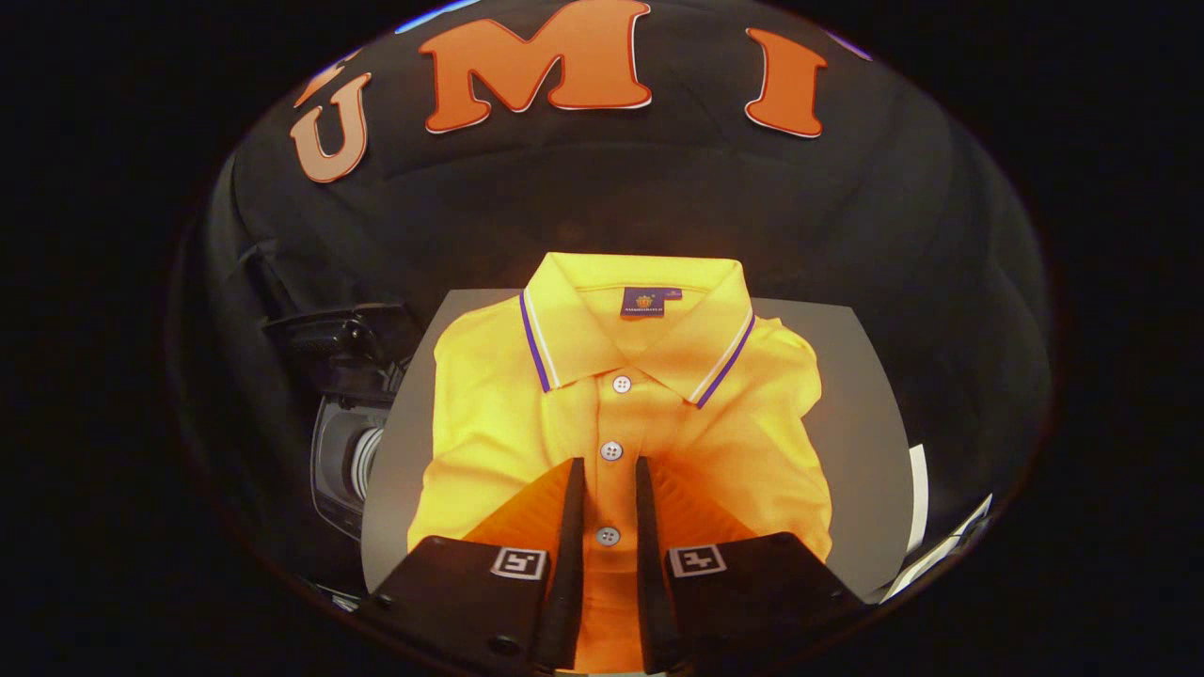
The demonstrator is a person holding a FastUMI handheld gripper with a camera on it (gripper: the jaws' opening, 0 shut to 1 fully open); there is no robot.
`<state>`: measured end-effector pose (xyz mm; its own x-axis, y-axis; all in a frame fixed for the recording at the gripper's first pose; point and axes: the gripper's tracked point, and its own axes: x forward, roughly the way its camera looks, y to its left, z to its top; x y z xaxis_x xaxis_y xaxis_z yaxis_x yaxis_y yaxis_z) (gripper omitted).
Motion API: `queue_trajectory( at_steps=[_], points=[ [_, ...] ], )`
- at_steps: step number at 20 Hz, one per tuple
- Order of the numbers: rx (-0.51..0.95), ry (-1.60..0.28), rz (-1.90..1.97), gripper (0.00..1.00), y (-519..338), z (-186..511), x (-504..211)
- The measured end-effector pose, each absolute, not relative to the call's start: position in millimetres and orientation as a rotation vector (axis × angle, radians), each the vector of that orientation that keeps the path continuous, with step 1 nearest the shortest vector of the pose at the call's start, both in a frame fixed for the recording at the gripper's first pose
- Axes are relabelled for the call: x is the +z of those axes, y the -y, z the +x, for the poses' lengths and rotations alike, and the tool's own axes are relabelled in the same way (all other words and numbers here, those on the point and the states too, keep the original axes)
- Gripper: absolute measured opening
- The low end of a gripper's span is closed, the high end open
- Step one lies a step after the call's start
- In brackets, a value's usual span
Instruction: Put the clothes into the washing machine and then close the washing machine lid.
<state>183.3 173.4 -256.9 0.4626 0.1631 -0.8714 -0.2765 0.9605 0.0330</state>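
A black cloth wall (pixel 602 207) takes up the whole upper half of the frame and curves down both sides. Below it, in the middle and lower part of the frame, lies a grey tabletop (pixel 861 414), bare along its right side. On the tabletop, filling the centre of the frame, rests a yellow polo shirt (pixel 489 414), folded flat with its front up. Its collar (pixel 564 329), trimmed with purple and white stripes, points toward the wall at the top centre, and a small purple label (pixel 643 302) sits inside the neck.

At the left of the frame, just beside the table's edge, stands the washing machine (pixel 343 451), dark on top with a rounded grey and white front; whether its lid is open cannot be told.

At the bottom centre the gripper (pixel 609 465) hangs over the lower part of the shirt. Its two fingers (pixel 572 527) stand a little apart with a narrow gap between them, and nothing is clamped there. Down the shirt's front runs a row of three buttons (pixel 611 450); the lowest one shows in the gap between the fingers, the middle one just ahead of their tips, the top one beyond, below the collar.
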Motion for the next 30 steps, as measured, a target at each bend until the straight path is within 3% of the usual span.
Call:
queue_trajectory(
  at_steps=[4, 8, 13, 25, 30],
  points=[
    [0.257, -0.959, -0.032, 0.08, -173.8, 188.1, -255.6],
    [0.245, -0.682, 0.118, 0.08, -175.3, 190.5, -242.7],
    [0.254, -0.420, 0.040, 0.08, -173.3, 186.5, -199.2],
    [0.387, -0.070, 0.196, 0.07, -221.5, 128.2, -69.4],
    [0.448, -0.014, 0.234, 0.07, -267.3, 103.3, -29.6]
  ],
)
